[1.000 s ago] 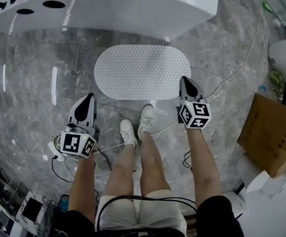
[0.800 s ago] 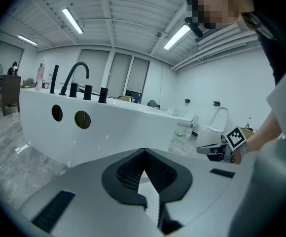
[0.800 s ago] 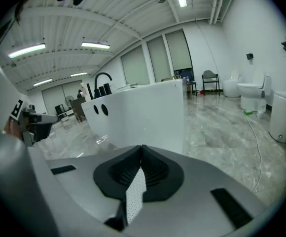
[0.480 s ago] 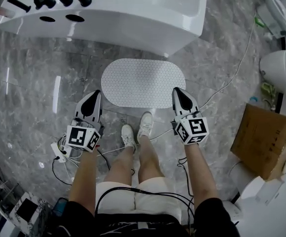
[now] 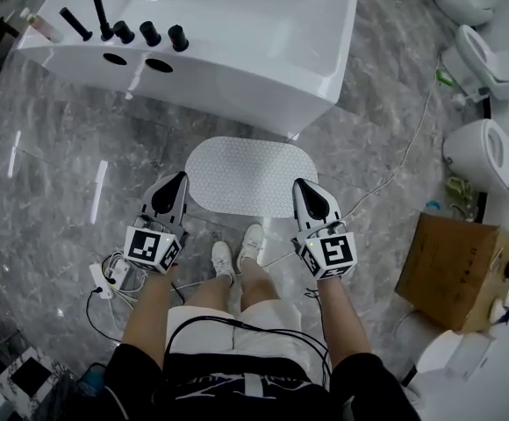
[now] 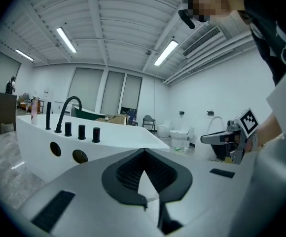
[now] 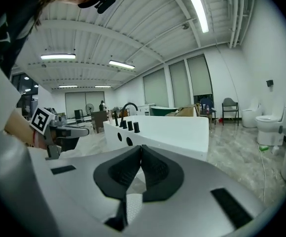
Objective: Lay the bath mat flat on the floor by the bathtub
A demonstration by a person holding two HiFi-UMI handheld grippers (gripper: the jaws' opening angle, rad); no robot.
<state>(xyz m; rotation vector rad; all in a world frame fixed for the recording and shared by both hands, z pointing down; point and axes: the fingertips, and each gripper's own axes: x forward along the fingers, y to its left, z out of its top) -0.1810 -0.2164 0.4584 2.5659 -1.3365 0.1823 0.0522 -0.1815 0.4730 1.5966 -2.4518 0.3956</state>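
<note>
The white dotted bath mat [image 5: 252, 175] lies flat on the grey marble floor, just in front of the white bathtub [image 5: 237, 42]. My left gripper [image 5: 177, 179] hovers over the mat's left end, shut and holding nothing. My right gripper [image 5: 300, 185] hovers over the right end, also shut and empty. In the left gripper view the jaw tips [image 6: 143, 154] meet, with the bathtub [image 6: 98, 144] and the right gripper [image 6: 222, 138] beyond. The right gripper view shows its closed tips [image 7: 141, 147], the bathtub [image 7: 167, 130] and the left gripper [image 7: 59, 130]. Both are well above the floor.
The person's white shoes [image 5: 237, 253] stand at the mat's near edge. A power strip with cables [image 5: 110, 274] lies on the floor at left. A white cable [image 5: 404, 160] runs right. Toilets [image 5: 491, 152] and a cardboard box [image 5: 452, 266] stand at right.
Both grippers have come up and away from the mat's ends as the person straightens. The view has risen, showing more of the bathtub. The mat stays flat in place.
</note>
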